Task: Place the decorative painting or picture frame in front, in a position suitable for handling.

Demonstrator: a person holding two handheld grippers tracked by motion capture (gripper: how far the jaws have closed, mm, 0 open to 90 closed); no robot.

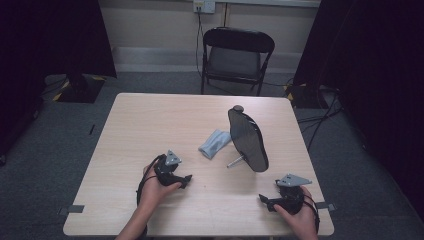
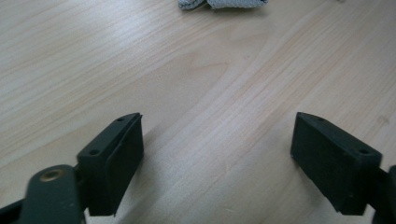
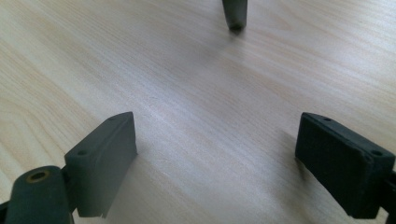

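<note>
A dark oval disc (image 1: pixel 248 140), like a small standing mirror, leans on a thin metal leg (image 1: pixel 235 161) right of the table's middle. A crumpled grey-blue cloth (image 1: pixel 215 143) lies just left of it, and its near edge (image 2: pixel 222 3) shows at the top of the left gripper view. My left gripper (image 1: pixel 186 179) rests low over the table in a hand, short of the cloth, its jaws wide apart with bare wood between them (image 2: pixel 217 158). My right gripper (image 1: pixel 265 200) sits near the front right edge, also open and empty (image 3: pixel 217 163). The leg's tip (image 3: pixel 234 16) stands ahead of it.
The light wooden table (image 1: pixel 150 125) stands on grey carpet. A black folding chair (image 1: pixel 235 55) is behind its far edge, with cables on the floor at the right. Dark curtains hang on both sides.
</note>
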